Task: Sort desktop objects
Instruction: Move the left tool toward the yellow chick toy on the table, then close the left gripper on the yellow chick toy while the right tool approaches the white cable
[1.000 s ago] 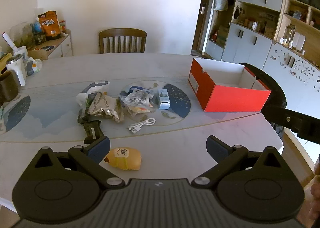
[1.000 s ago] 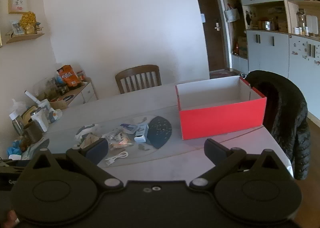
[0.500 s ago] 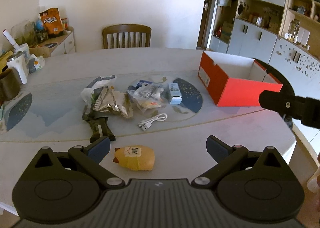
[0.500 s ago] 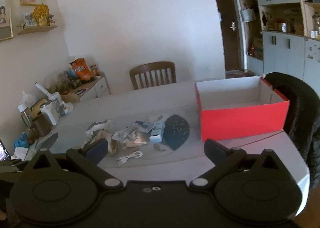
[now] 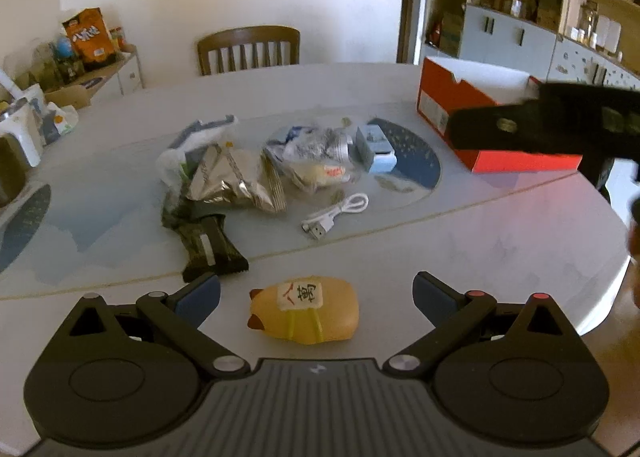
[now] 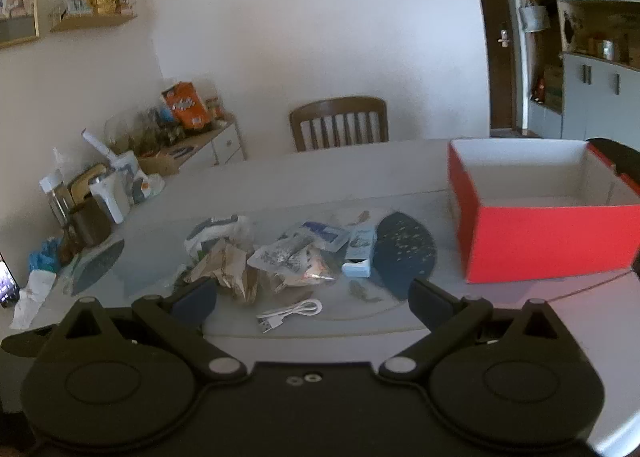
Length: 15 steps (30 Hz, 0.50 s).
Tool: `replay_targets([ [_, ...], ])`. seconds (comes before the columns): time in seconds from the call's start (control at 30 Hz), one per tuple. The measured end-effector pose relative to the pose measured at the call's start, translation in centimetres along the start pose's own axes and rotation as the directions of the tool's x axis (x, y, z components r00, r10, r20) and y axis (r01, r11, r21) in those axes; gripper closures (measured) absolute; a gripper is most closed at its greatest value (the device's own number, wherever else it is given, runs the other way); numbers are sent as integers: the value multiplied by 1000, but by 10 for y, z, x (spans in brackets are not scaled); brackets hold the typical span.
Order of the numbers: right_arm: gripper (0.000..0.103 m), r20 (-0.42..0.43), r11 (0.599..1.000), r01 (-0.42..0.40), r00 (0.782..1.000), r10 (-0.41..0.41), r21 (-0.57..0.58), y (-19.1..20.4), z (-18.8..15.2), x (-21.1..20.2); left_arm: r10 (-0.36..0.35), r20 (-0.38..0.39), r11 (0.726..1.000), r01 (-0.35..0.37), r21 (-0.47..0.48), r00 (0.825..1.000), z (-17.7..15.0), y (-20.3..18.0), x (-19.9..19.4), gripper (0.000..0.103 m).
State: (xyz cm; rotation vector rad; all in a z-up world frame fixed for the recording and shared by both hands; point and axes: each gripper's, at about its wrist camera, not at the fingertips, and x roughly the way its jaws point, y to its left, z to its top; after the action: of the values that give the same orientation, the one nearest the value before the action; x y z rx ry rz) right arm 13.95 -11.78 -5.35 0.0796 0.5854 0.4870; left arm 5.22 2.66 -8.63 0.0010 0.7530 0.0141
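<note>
Left wrist: my left gripper [image 5: 316, 291] jaws spread wide, holding nothing; yellow toy [image 5: 306, 309] lies on the table [image 5: 480, 241] between the fingers, touching neither. Beyond it: dark wrapper [image 5: 210, 245], foil bag [image 5: 236, 181], white cable [image 5: 334, 215], red box [image 5: 472, 113] far right.

Right wrist: my right gripper [image 6: 312, 297] jaws also spread, empty, above the table edge. Cable [image 6: 290, 313] just ahead; box [image 6: 548, 213] right, open, empty inside.

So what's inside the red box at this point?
The red box looks empty: the right wrist view shows bare white inner walls and part of the floor. The floor strip just behind its near wall is hidden, so something flat there can't be ruled out.
</note>
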Motion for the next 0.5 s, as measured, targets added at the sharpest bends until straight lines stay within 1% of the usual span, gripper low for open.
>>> replay_targets([
  [0.1,1,-35,1000,-8,999,7,-16,3,0,21,5,-10,1000,-5,16,1000,-4,1,10,0],
  [0.23,1,-91,999,5,996,-10,-48,8,-3,49,22,-27,1000,-22,12,999,-9,4,26,0],
  [0.33,2,-132,996,25,991,-35,-81,12,-5,70,40,-37,999,-39,13,999,-13,6,34,0],
  [0.43,4,-170,989,57,982,-80,-134,18,-6,91,52,-44,999,-51,15,998,-15,6,41,0],
  [0.5,4,-185,988,55,979,-82,-147,21,-7,100,61,-45,998,-61,12,997,-16,7,45,0],
])
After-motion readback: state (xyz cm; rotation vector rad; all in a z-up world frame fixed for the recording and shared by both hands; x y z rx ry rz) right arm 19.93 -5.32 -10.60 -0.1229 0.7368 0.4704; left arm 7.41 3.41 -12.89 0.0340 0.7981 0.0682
